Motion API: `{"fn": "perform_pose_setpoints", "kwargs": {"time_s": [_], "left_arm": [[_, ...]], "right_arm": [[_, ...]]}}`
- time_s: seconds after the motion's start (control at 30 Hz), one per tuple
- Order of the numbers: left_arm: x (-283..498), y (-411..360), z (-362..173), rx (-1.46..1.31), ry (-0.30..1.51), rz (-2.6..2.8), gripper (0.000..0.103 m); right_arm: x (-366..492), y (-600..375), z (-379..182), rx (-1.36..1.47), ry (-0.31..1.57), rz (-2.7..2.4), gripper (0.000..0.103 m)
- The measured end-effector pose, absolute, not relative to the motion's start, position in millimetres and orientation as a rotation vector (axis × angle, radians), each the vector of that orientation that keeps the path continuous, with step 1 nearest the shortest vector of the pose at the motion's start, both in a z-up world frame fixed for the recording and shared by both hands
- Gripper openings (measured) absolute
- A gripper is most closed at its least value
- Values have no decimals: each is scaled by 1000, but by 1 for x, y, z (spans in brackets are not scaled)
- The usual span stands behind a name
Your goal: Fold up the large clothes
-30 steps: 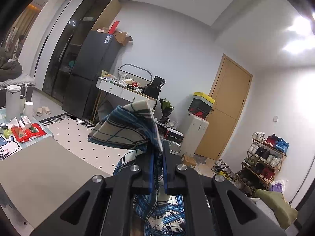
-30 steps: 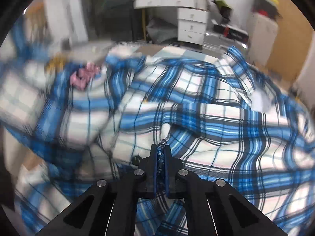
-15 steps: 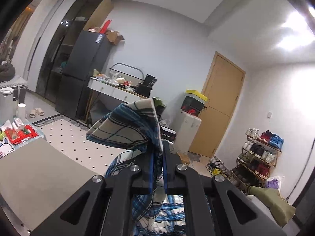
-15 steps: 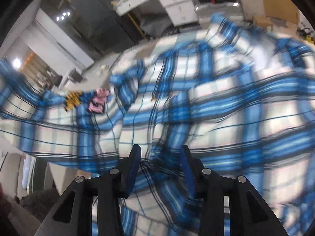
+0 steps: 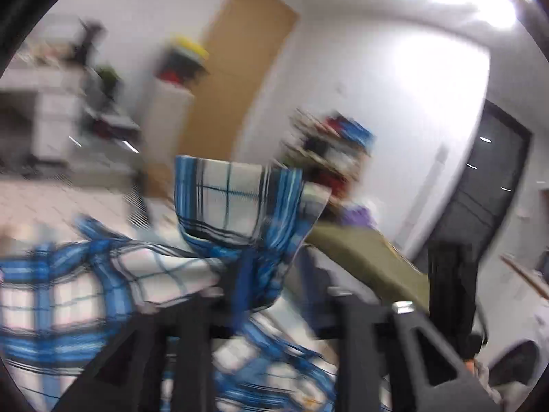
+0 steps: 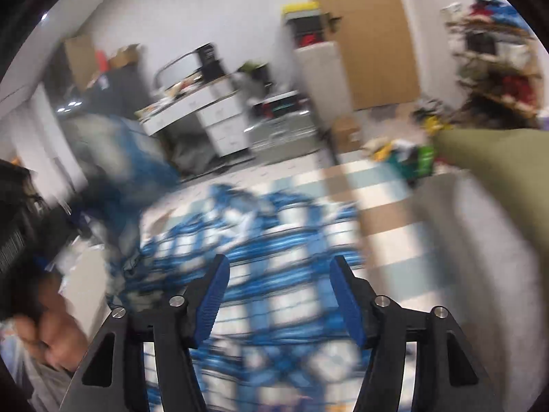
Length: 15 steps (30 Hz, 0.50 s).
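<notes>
Released since the earlier frame: plaid shirt (image 5: pixel 236 206), no longer pinched. Left gripper (image 5: pixel 271 295) fingers opening, a loose fold draped between them. Right gripper (image 6: pixel 278 295) fingers opening, nothing between; shirt spread below, likely dropped flat for folding.

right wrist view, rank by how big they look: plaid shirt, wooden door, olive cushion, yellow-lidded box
1. plaid shirt, fills the lower middle, though nearest the camera
2. wooden door and olive cushion: look alike in area, cushion cut off by the edge, unranked
3. yellow-lidded box, smallest
</notes>
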<state>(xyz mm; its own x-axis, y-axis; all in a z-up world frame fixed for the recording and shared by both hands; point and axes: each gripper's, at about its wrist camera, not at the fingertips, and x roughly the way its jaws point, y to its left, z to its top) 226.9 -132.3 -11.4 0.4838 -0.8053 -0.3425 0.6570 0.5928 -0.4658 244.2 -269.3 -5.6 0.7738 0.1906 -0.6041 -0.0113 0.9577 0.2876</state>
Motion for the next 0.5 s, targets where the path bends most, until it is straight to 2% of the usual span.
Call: {"fn": "perform_pose_setpoints", "kwargs": {"time_s": [0.03, 0.1, 0.17, 0.3, 0.5], "left_arm": [[231, -146, -25, -281, 628, -917, 52], [235, -162, -50, -242, 739, -895, 52], [233, -152, -58, -211, 769, -860, 52], [228, -88, -57, -259, 735, -674, 60], [216, 14, -70, -245, 754, -288, 61]], "right_arm": [[242, -278, -7, 279, 682, 91, 61], [239, -297, -13, 290, 708, 48, 61], [234, -311, -18, 293, 728, 35, 61], [250, -315, -37, 297, 785, 62, 61], [301, -308, -84, 317, 904, 135, 61]]}}
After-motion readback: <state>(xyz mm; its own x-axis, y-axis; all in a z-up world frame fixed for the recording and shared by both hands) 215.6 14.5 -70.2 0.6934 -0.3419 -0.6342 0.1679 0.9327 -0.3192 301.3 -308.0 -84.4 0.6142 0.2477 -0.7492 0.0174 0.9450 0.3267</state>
